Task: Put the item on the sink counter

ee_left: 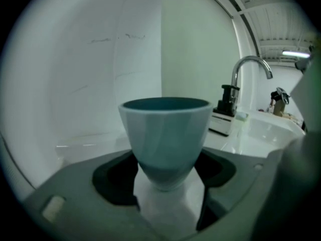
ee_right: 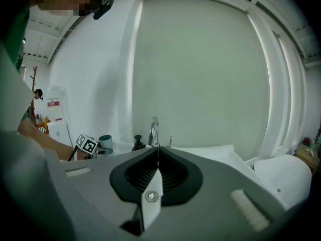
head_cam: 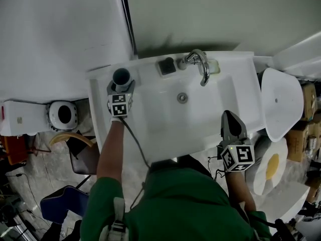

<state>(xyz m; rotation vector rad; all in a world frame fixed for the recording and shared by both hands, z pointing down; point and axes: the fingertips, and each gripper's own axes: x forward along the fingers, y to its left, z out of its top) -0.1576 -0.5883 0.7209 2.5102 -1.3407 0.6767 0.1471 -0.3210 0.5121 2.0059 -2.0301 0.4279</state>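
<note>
A teal cup (head_cam: 121, 77) stands upright at the back left corner of the white sink counter (head_cam: 148, 79). My left gripper (head_cam: 121, 88) is shut on the cup's narrow lower part. In the left gripper view the cup (ee_left: 165, 134) fills the middle, its base between the dark jaw pads of that gripper (ee_left: 165, 179), with white counter showing beneath. My right gripper (head_cam: 229, 117) hovers over the basin's front right rim, shut and empty. In the right gripper view its jaws (ee_right: 158, 152) meet in a line, and the cup (ee_right: 105, 140) shows small at far left.
A chrome faucet (head_cam: 200, 64) and a dark soap dispenser (head_cam: 166, 66) sit at the back of the basin (head_cam: 190, 114). A white rounded lid (head_cam: 281, 104) stands to the right. A white round appliance (head_cam: 62, 114) and a chair (head_cam: 83, 154) are at left on the floor.
</note>
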